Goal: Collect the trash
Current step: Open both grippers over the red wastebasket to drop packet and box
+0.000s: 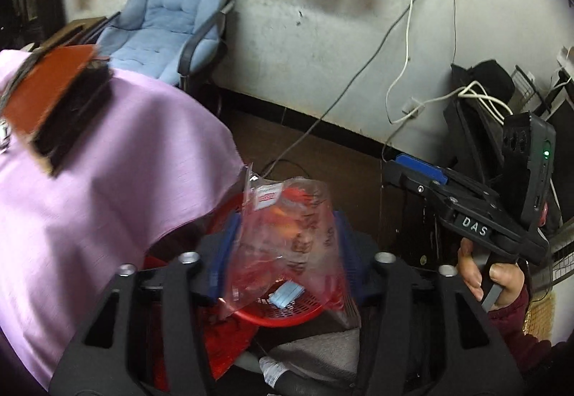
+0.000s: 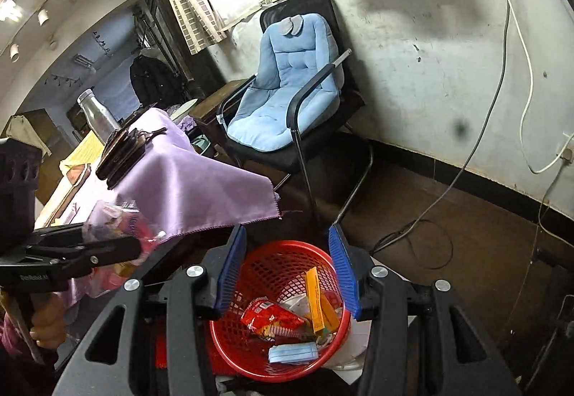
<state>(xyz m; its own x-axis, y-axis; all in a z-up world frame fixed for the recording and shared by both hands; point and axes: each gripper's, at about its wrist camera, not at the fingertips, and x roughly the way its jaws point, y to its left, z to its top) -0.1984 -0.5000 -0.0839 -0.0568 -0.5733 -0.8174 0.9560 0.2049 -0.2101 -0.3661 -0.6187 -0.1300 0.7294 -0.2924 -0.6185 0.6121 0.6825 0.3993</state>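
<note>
Plastic bag (image 1: 283, 238): light, crinkly, slippery; pinch bunched top. Left claw (image 1: 283, 234) half-open around it, over red basket (image 2: 333, 353). Right claw (image 2: 287, 267) half-open, empty.

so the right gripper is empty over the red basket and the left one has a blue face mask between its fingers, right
Not quite: the left gripper has a clear plastic bag between its fingers, as the left wrist view shows. The blue face mask already lies in the red basket.

A table (image 2: 201, 188) wore a purple cloth (it hung down). A silver bottle (image 2: 95, 114) and a dark wallet (image 2: 120, 154) sat on top.
</note>
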